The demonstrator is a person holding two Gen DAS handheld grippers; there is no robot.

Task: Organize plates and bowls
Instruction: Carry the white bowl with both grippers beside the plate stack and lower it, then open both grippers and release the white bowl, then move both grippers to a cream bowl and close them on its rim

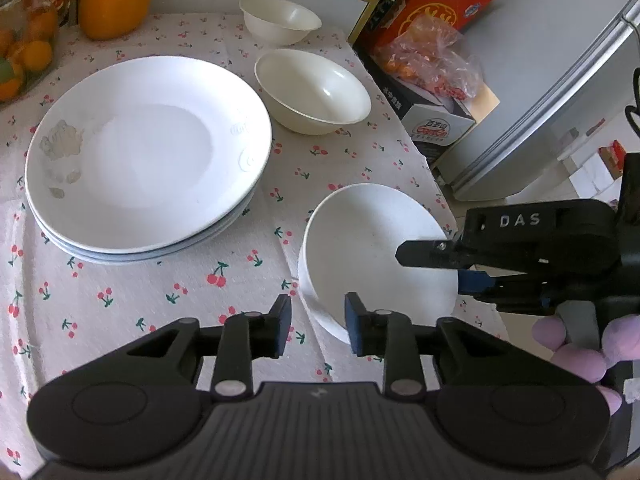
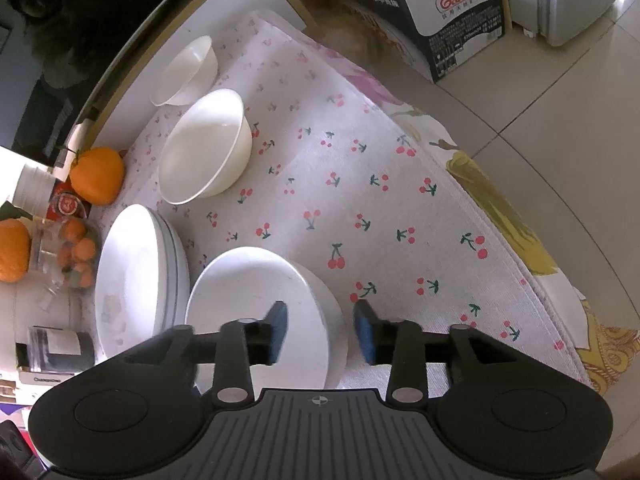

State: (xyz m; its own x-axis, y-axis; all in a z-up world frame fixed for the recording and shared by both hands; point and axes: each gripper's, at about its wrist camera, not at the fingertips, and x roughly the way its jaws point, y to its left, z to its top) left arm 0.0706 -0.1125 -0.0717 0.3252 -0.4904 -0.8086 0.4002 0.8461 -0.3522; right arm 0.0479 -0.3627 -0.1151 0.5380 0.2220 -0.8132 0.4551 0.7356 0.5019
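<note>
A white bowl (image 1: pixel 372 248) (image 2: pixel 256 300) rests on the cherry-print cloth near the table's right edge. My left gripper (image 1: pixel 318 326) is open and straddles the bowl's near rim, one pad inside and one outside, with a gap to the wall. My right gripper (image 1: pixel 448 268) (image 2: pixel 322 330) is open too, across the opposite rim with its pads clear of the wall. A stack of white plates (image 1: pixel 148 152) (image 2: pixel 136 280) lies to the left. Behind it stand a medium white bowl (image 1: pixel 312 92) (image 2: pixel 204 148) and a smaller one (image 1: pixel 280 18) (image 2: pixel 186 72).
A large orange (image 1: pixel 114 2) (image 2: pixel 98 176) and a jar of small oranges (image 1: pixel 24 40) sit at the back left. Cardboard boxes (image 1: pixel 432 116) (image 2: pixel 452 20) and a fridge (image 1: pixel 560 80) stand past the table's right edge. A gloved hand (image 1: pixel 572 344) holds the right gripper.
</note>
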